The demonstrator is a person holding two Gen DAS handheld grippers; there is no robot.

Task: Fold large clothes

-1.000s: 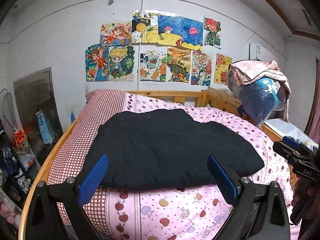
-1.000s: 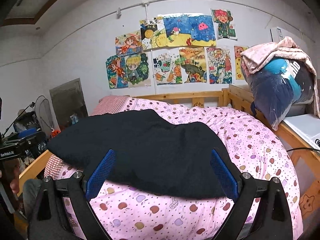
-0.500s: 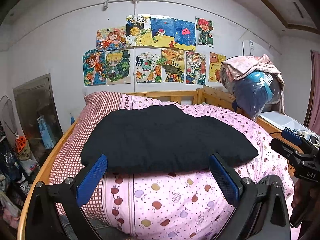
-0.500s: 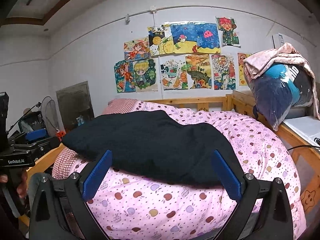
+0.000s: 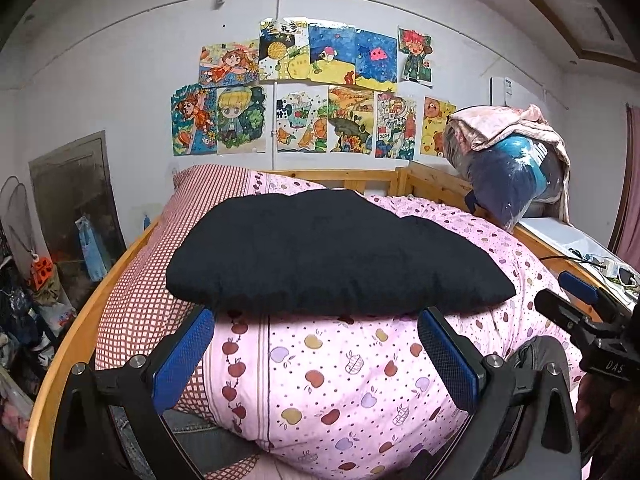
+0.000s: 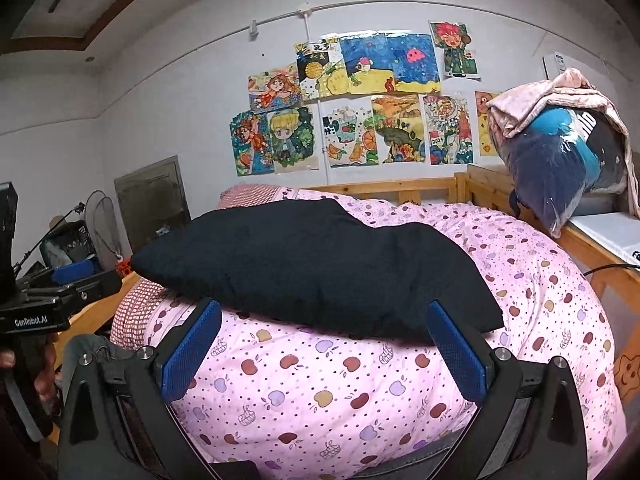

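Observation:
A black garment (image 5: 332, 256) lies folded into a compact flat shape on top of the pink fruit-print duvet (image 5: 340, 380); the right wrist view shows the same black garment (image 6: 320, 272) from further right. My left gripper (image 5: 316, 344) stands open just short of its near edge, nothing between the blue pads. My right gripper (image 6: 324, 348) is open too, below the garment's front edge and holding nothing. At the right edge of the left wrist view, the other gripper's body (image 5: 588, 332) shows, held by a hand.
A wooden bed frame (image 5: 360, 178) borders the bed, with a red checked sheet (image 5: 152, 280) at the left. A bagged bundle of clothes (image 5: 512, 172) sits on a white shelf at the right. Drawings (image 5: 312, 92) cover the wall. Clutter (image 5: 36, 280) fills the floor at left.
Both grippers have drawn back and down from the garment, so more of the duvet's front shows. The garment has not moved. Both stay open.

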